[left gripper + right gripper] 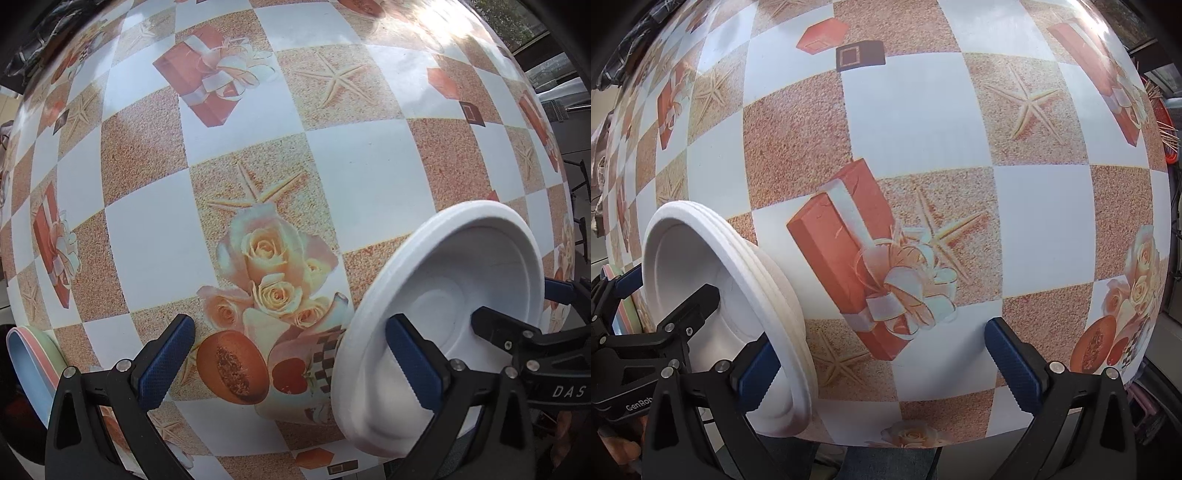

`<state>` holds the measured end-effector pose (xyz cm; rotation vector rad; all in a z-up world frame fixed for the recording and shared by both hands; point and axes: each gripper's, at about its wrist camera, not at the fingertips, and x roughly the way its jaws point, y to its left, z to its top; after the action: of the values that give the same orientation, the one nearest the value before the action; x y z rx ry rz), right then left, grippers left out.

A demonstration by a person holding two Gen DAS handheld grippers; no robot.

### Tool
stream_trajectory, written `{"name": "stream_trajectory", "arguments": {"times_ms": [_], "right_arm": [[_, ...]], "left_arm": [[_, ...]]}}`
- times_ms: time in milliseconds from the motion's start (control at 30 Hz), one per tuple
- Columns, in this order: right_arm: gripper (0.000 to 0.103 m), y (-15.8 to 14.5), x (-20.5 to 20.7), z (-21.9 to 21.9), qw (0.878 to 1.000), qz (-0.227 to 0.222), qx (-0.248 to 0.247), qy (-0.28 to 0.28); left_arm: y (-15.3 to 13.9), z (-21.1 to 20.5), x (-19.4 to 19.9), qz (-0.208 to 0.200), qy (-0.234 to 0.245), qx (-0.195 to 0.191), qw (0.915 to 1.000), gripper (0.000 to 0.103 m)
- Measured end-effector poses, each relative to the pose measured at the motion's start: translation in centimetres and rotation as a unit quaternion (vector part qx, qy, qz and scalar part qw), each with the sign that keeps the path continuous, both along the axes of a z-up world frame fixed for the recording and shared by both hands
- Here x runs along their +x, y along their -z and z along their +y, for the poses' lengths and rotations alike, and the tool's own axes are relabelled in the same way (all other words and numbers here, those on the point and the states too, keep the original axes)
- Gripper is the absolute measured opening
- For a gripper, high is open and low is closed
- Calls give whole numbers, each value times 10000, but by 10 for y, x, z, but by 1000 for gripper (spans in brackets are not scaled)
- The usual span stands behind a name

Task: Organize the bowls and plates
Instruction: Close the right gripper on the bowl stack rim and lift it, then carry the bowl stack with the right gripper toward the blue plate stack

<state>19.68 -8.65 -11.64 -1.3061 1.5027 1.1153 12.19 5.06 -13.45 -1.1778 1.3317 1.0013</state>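
While clamping nothing, jaws: wide apart on left gripper (290, 365) and right gripper (884, 369).
Inner pads (413, 365): one from each side at the bowl mouth; contact unclear.
Foam bowls (461, 295): nested white stack, tipped on its side, at near edge of table (351, 166), between grippers.
Handling: probably very light, soft, easily dented.
Grip: gentle pinch across the rim wall.

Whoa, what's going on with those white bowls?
A person is tidying dishes with a gripper in each hand. The left gripper and the right gripper are both open, and each has one finger poking into a tilted stack of white bowls above the patterned table. Neither gripper is clamped on anything.
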Motion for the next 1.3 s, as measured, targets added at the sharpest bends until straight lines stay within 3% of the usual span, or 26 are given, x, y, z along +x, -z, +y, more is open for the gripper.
{"name": "stream_trajectory", "arguments": {"times_ms": [200, 367, 433, 500, 533, 567, 633, 667, 700, 967, 1300], "right_arm": [[103, -2, 6, 1, 10000, 18, -68, 25], [103, -1, 12, 8, 9999, -10, 26, 108], [97, -7, 9, 9, 9999, 1, 170, -17], [78, -16, 2, 9, 9992, 112, 325, -216], [64, -19, 0, 9, 9987, 208, 376, -272], [57, -21, -2, 10, 9983, 326, 396, -294], [25, -22, -4, 13, 9970, 682, 344, -152], [20, -21, -3, 14, 9962, 814, 308, -16], [17, -21, -3, 14, 9962, 813, 295, 40], [18, -24, -27, 13, 9978, 553, 241, -276], [20, -21, -88, 9, 9936, 533, 101, -991]], "left_arm": [[2, 0, -7, -28, -137, 3, 9999, 103], [5, 8, -8, 23, -304, -236, 9993, 102], [3, 7, -7, -37, -322, -188, 9993, 95], [-3, 5, -2, -126, -204, -87, 9997, 83], [-5, 4, 0, -178, -148, -62, 9997, 74], [-7, 5, 3, -224, -103, -60, 9997, 64], [-8, 6, 7, -368, -67, -102, 9992, 47], [-9, 7, 9, -467, -72, -154, 9988, 34], [-8, 8, 9, -497, -83, -187, 9986, 34], [-4, 0, -14, -516, -175, -166, 9984, 34], [-3, -25, -82, -315, -426, -26, 9986, 35]]}}
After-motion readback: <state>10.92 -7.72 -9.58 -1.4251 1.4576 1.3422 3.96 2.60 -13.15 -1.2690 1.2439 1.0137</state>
